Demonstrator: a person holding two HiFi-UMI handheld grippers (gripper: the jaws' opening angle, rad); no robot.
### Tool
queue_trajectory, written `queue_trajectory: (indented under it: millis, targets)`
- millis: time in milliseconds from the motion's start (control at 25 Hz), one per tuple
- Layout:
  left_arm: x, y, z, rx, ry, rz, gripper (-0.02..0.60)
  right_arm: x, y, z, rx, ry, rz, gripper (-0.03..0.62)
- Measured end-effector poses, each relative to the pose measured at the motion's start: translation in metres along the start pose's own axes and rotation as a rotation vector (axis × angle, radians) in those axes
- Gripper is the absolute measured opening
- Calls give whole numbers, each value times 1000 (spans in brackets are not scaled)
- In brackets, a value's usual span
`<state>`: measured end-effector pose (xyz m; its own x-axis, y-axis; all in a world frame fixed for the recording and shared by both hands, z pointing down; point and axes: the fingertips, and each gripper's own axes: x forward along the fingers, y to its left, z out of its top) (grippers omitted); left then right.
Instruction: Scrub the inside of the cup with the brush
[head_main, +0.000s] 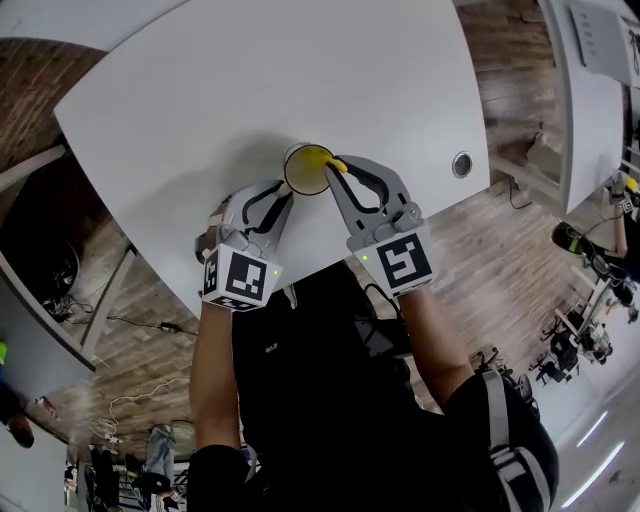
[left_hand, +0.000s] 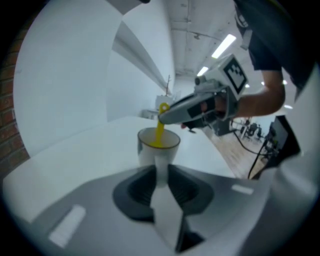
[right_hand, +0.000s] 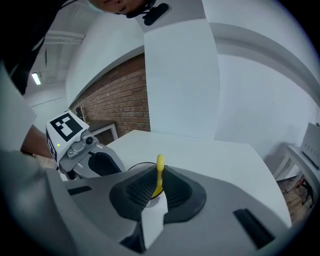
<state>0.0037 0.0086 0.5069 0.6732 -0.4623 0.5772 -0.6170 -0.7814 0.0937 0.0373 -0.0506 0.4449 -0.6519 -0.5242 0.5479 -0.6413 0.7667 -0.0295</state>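
A pale cup with a dark rim stands near the front edge of the white table. My left gripper comes at it from the left and is shut on the cup's white handle. The cup stands upright just beyond those jaws. A yellow brush dips into the cup from above. My right gripper is shut on the brush's thin yellow handle, which points up out of the jaws. Part of the cup's rim shows behind the right jaws; the brush head is hidden inside.
A round metal grommet sits in the table to the right of the cup. The table's front edge runs just under both grippers. A second white table stands at the far right, with wooden floor between.
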Motion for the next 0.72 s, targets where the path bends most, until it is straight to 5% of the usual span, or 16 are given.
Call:
queue_trajectory:
  millis: [400, 720]
  targets:
    - [5, -3, 1, -16, -1, 0, 72, -15, 19, 22, -231, -18, 88, 29]
    - [5, -1, 1, -20, -4, -10, 72, 9, 5, 9, -185, -33, 90, 29]
